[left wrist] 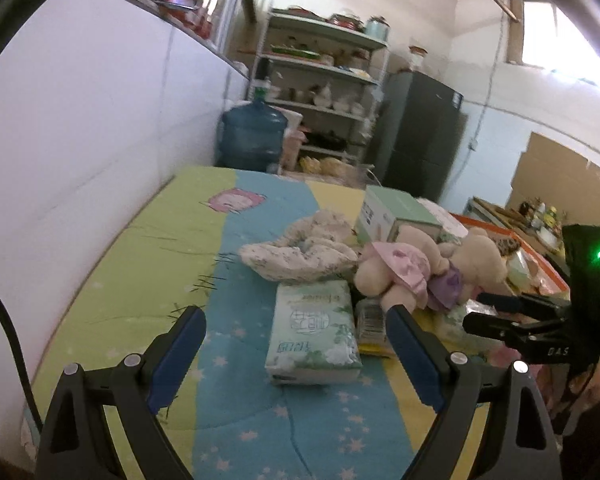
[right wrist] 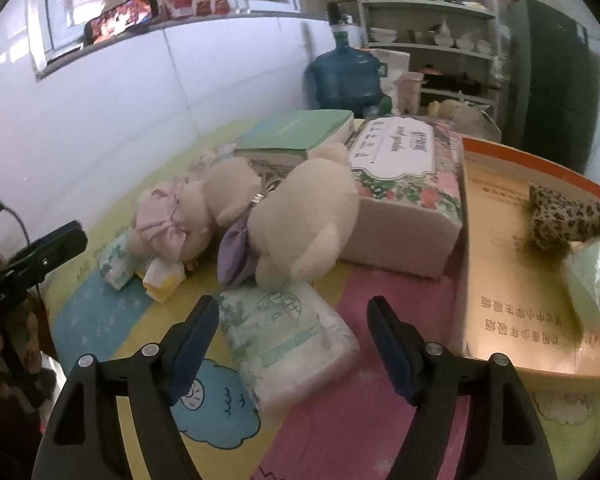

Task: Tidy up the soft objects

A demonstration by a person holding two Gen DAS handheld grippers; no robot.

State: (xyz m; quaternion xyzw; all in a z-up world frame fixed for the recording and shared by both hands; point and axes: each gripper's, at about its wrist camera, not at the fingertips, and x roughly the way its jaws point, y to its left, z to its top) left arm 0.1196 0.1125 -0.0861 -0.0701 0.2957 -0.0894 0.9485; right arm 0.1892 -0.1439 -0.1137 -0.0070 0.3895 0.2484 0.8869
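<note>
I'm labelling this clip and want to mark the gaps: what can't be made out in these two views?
- Plush bears: faces turned away in both views.
- Yellow packet: right wrist view, mostly hidden under the bears; print unreadable.
- Cardboard box: right wrist view, its right part cut off by the edge.
- Shelf items: left wrist view, too small and blurred.
- Tissue pack print: blurred, unreadable.

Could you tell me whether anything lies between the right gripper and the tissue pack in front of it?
Nothing visible does: the right gripper is open, and the tissue pack lies directly ahead, reaching between its jaws.
</note>
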